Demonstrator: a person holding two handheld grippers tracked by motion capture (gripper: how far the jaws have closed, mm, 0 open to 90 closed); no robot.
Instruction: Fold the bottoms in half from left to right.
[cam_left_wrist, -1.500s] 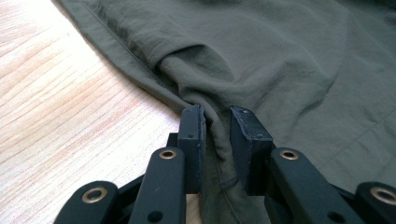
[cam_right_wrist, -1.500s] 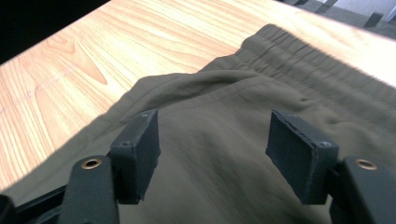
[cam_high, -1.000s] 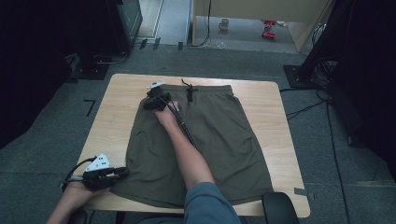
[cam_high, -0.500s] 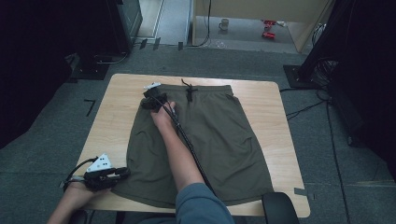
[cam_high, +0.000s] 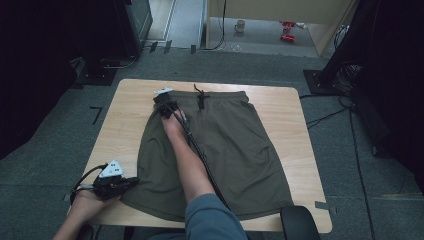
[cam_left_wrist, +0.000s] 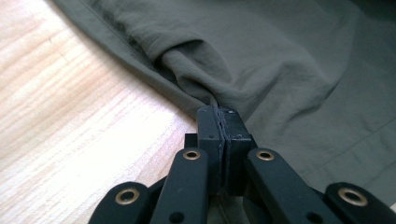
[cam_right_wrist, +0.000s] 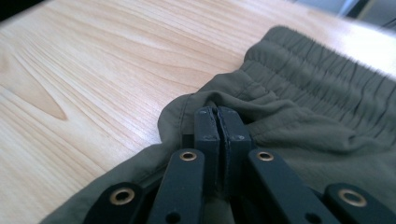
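- Shorts (cam_high: 225, 150) lie flat on the table (cam_high: 300, 125), long axis near-to-far, waistband at the far edge, leg hems toward the person.
- Left gripper (cam_high: 131, 182): jaws together, clamped on a fold at the near-left hem.
- Right gripper (cam_high: 162, 103): jaws pinched on cloth at the far-left waistband corner; how much fabric sits between them looks small, hard to say.
- Drawstring (cam_high: 201, 97) just right of the right gripper.

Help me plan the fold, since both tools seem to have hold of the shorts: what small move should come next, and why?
Probably lift both tools a little and carry that side edge toward the middle. The left tool is shut on the hem corner of the shorts, the right tool on the waistband corner, and the shorts lie spread flat on the table, so that edge looks ready to fold over.
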